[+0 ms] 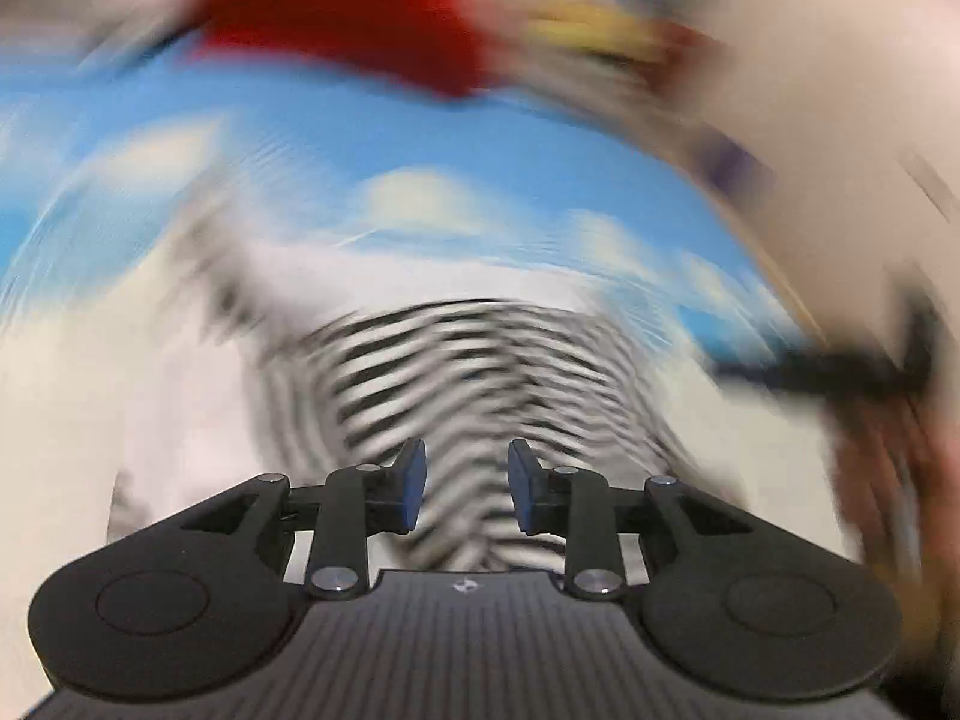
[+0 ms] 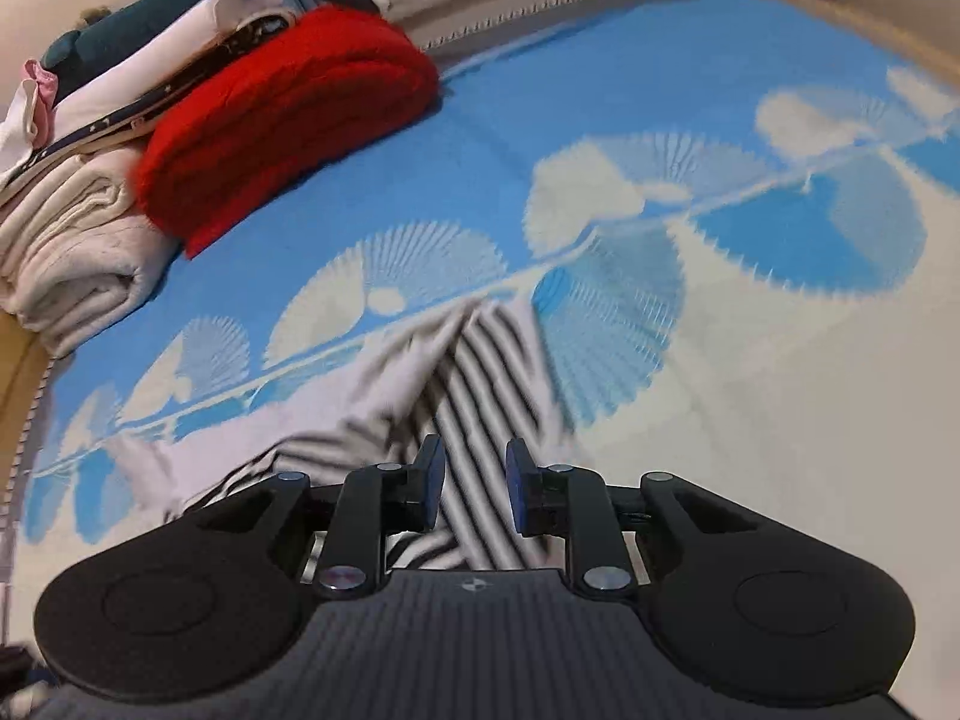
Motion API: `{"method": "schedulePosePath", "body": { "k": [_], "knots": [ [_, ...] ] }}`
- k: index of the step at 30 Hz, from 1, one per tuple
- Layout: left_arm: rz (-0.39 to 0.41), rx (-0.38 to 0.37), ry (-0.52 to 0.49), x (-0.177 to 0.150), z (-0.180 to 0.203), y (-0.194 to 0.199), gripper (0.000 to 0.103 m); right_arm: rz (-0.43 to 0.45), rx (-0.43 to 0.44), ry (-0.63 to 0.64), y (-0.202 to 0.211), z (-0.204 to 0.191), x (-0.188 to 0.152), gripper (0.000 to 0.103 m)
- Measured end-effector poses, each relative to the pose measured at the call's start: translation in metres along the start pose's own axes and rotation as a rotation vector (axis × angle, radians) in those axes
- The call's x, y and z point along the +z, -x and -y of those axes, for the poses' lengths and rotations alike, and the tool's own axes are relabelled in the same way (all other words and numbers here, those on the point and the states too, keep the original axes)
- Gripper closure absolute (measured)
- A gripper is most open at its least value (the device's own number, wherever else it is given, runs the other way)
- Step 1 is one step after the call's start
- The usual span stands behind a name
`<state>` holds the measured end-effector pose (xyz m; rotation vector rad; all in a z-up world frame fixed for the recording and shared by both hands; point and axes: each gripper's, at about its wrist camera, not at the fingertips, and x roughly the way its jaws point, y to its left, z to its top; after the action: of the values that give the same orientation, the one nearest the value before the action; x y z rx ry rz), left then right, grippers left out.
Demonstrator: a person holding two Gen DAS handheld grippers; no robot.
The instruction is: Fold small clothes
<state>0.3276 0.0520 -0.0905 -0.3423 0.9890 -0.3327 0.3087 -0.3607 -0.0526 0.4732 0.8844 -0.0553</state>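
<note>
— Two claws on the list; where does the garment sit against each?
— Item one: black-and-white striped small garment (image 2: 474, 384), crumpled on the blue-and-white patterned bed cover (image 2: 600, 120). In the right wrist view it runs from between the pads of the right gripper (image 2: 475, 489) up toward 12 o'clock; jaws parted, pads not pressing on the cloth, so released. In the blurred left wrist view the same stripes (image 1: 456, 372) lie under and ahead of the left gripper (image 1: 467, 495); jaws likewise apart, nothing clamped.
— Edges, open room?
— Bare cover from 12 round to 3 o'clock of the right claw. A tan border (image 2: 840, 6) rims the cover at 1 o'clock.
— Other stock, obstructions?
— Folded fuzzy red blanket (image 2: 288, 120) at 10 o'clock, well apart from the garment. Beside it, further left, a stack of folded cream, pink and dark teal cloths (image 2: 78, 228). A pale cloth fold (image 2: 384, 372) touches the stripes at 11 o'clock. Left view: the red mass (image 1: 342, 6) at 11 o'clock; the rest is too smeared to tell.
</note>
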Motion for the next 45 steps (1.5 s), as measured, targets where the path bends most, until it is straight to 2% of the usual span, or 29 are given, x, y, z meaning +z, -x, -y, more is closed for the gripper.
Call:
{"method": "schedulePosePath", "body": {
  "k": [2,4,6,8,11,13,15,17,19,20,22,23,25,27,29,31,32,33,34,35,36,37,38,39,41,42,43,44,45],
  "knots": [
    [-0.052,0.025,0.155,0.007,-0.013,-0.021,0.070,-0.058,0.028,-0.009,-0.009,-0.001,-0.006,0.077],
    [-0.111,-0.014,0.225,0.009,-0.018,-0.041,0.069,-0.122,0.056,0.007,-0.019,-0.006,-0.015,0.073],
    [-0.182,-0.036,0.258,0.002,-0.024,-0.054,0.064,-0.184,0.085,0.024,-0.029,-0.013,-0.024,0.066],
    [-0.238,-0.002,0.246,-0.006,-0.025,-0.066,0.065,-0.241,0.104,0.066,-0.038,-0.021,-0.033,0.064],
    [-0.253,0.015,0.242,-0.011,-0.023,-0.071,0.065,-0.305,0.090,0.157,-0.049,-0.036,-0.047,0.061],
    [-0.251,-0.004,0.230,-0.011,-0.022,-0.071,0.072,-0.327,0.084,0.186,-0.054,-0.041,-0.052,0.061],
    [-0.232,-0.023,0.207,-0.007,-0.021,-0.069,0.101,-0.340,0.097,0.197,-0.056,-0.044,-0.056,0.061],
    [-0.200,-0.032,0.183,0.002,-0.017,-0.064,0.102,-0.340,0.090,0.230,-0.058,-0.050,-0.059,0.062],
    [-0.142,-0.050,0.171,0.008,-0.014,-0.051,0.102,-0.341,0.084,0.261,-0.060,-0.054,-0.063,0.086],
    [-0.105,-0.064,0.170,0.013,-0.014,-0.044,0.102,-0.343,0.096,0.257,-0.061,-0.054,-0.063,0.103],
    [0.004,-0.083,0.155,0.026,-0.014,-0.024,0.102,-0.311,0.127,0.224,-0.058,-0.051,-0.059,0.103],
    [0.067,-0.089,0.148,0.032,-0.013,-0.016,0.102,-0.260,0.152,0.201,-0.051,-0.050,-0.052,0.103],
    [0.192,-0.104,0.147,0.043,-0.018,0.008,0.102,-0.114,0.231,0.095,-0.028,-0.042,-0.033,0.103],
    [0.250,-0.090,0.163,0.050,-0.025,0.022,0.102,0.039,0.304,-0.027,0.000,-0.027,-0.016,0.103],
    [0.142,-0.033,0.217,0.047,-0.038,0.011,0.102,0.117,0.300,-0.096,0.013,-0.012,-0.008,0.103],
    [-0.110,0.052,0.229,0.034,-0.051,-0.021,0.101,0.070,0.232,-0.148,0.006,0.002,-0.010,0.103],
    [-0.187,0.086,0.220,0.028,-0.053,-0.032,0.099,0.010,0.210,-0.166,-0.004,0.007,-0.014,0.100],
    [-0.219,0.120,0.216,0.024,-0.055,-0.038,0.098,-0.054,0.207,-0.175,-0.014,0.010,-0.018,0.099],
    [-0.201,0.122,0.223,0.024,-0.054,-0.037,0.096,-0.116,0.201,-0.172,-0.024,0.009,-0.024,0.099],
    [-0.177,0.105,0.232,0.026,-0.053,-0.034,0.083,-0.164,0.193,-0.151,-0.031,0.004,-0.029,0.094],
    [-0.147,0.088,0.240,0.030,-0.053,-0.030,0.076,-0.193,0.186,-0.129,-0.036,-0.003,-0.034,0.080],
    [-0.117,0.082,0.250,0.032,-0.051,-0.027,0.064,-0.215,0.191,-0.108,-0.039,-0.009,-0.038,0.071],
    [-0.093,0.082,0.260,0.033,-0.051,-0.025,0.061,-0.235,0.193,-0.089,-0.041,-0.016,-0.044,0.055],
    [-0.084,0.079,0.265,0.033,-0.051,-0.025,0.061,-0.253,0.183,-0.067,-0.044,-0.022,-0.049,0.050],
    [-0.112,0.094,0.256,0.030,-0.048,-0.030,0.062,-0.285,0.143,-0.002,-0.050,-0.035,-0.057,0.050],
    [-0.129,0.119,0.246,0.028,-0.046,-0.036,0.068,-0.293,0.120,0.021,-0.054,-0.039,-0.060,0.051],
    [-0.144,0.132,0.237,0.027,-0.044,-0.042,0.078,-0.301,0.099,0.039,-0.059,-0.042,-0.063,0.055],
    [-0.146,0.129,0.236,0.028,-0.045,-0.043,0.102,-0.300,0.082,0.049,-0.061,-0.045,-0.064,0.082],
    [-0.113,0.109,0.250,0.031,-0.045,-0.040,0.102,-0.292,0.077,0.048,-0.063,-0.045,-0.063,0.101]
  ]
}}
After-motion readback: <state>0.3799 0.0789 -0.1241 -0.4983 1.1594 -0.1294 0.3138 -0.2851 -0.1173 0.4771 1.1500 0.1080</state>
